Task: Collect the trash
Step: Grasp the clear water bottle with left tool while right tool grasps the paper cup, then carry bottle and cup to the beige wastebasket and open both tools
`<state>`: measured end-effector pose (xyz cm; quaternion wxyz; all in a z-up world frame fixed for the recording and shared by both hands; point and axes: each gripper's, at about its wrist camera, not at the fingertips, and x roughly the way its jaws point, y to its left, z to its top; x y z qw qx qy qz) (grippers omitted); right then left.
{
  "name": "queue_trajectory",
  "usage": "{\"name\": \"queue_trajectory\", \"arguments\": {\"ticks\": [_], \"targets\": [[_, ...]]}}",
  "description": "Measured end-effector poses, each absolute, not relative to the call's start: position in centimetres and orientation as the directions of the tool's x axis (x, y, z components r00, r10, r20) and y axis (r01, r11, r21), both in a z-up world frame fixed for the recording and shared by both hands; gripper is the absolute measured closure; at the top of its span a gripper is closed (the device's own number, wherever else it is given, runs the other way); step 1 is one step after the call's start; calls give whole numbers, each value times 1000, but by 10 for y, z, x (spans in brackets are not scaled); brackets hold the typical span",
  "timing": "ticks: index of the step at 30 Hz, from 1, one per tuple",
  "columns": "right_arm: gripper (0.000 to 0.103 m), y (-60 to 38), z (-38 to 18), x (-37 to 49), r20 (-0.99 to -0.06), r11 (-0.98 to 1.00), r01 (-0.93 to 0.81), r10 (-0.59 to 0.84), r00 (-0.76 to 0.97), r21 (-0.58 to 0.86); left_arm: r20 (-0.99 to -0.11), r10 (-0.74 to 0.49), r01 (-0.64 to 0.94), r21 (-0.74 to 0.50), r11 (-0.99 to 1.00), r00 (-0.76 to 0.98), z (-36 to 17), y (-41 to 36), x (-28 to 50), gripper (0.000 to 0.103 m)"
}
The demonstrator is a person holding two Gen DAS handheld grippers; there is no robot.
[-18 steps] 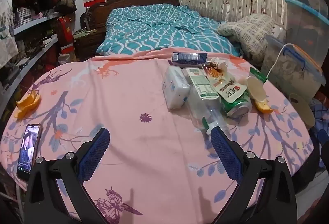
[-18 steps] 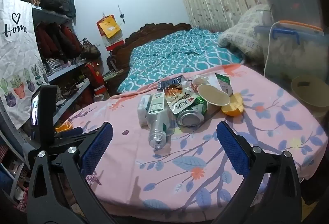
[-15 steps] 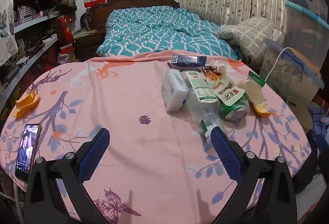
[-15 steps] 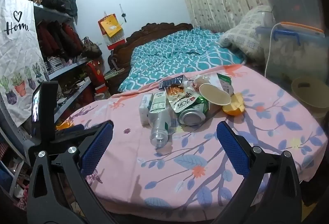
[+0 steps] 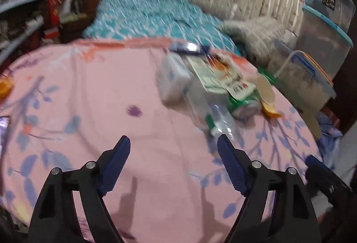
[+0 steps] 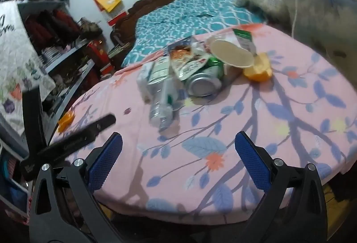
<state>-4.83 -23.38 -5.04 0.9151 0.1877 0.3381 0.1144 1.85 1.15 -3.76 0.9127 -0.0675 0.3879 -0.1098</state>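
A pile of trash lies on the pink flowered tablecloth (image 5: 89, 98): a clear plastic bottle (image 5: 212, 109) (image 6: 162, 95), a green can (image 5: 247, 104) (image 6: 205, 80), a snack wrapper (image 5: 234, 82) (image 6: 187, 62), a white tissue pack (image 5: 171, 78), a paper cup (image 6: 232, 55) and orange peel (image 6: 258, 69) (image 5: 270, 109). My left gripper (image 5: 174, 149) is open and empty, just short of the bottle's cap. My right gripper (image 6: 178, 147) is open and empty, nearer the table's front edge, the bottle ahead of it.
Another orange peel (image 6: 65, 120) (image 5: 4, 87) lies at the table's left side. A bed (image 5: 145, 13) stands behind the table. Shelves (image 6: 55, 53) are at the left, plastic storage boxes (image 5: 312, 69) at the right. The left gripper's arm (image 6: 73, 140) crosses the right wrist view.
Both grippers have moved forward and closer to the trash pile; the views are blurred by motion. The left gripper has swung right, towards the bottle. Both stay open.
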Motion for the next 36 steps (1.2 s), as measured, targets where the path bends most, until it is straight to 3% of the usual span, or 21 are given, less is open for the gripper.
{"name": "queue_trajectory", "arguments": {"ticks": [5,6,12,17,22,24,25,27,36], "targets": [[45,-269,-69,-9,-608,884,-25,341,717,466,-720,-320,234,-220,947,616,-40,-22,51,28],[48,-274,-72,-2,-612,878,-19,350,709,479,-732,-319,248,-209,946,602,-42,-31,60,28],[50,-314,-71,34,-596,876,32,299,745,481,-780,-255,263,-121,957,572,-56,-71,102,29],[51,-326,-61,82,-631,943,5,217,745,331,-813,-209,230,-95,968,543,-71,-74,122,40],[66,-318,-68,127,-681,976,-63,190,707,206,-811,-199,227,-85,970,549,-77,-73,128,45],[79,-316,-74,138,-696,977,-78,196,691,197,-808,-186,230,-64,971,559,-77,-73,125,46],[88,-317,-76,140,-699,974,-85,209,684,209,-806,-181,229,-58,972,564,-76,-70,120,46],[93,-318,-75,133,-676,965,-104,245,695,242,-795,-178,230,-50,972,580,-72,-63,109,46],[95,-358,-64,50,-467,855,-123,390,794,504,-642,-357,381,-108,918,679,-20,-58,41,46]]}}
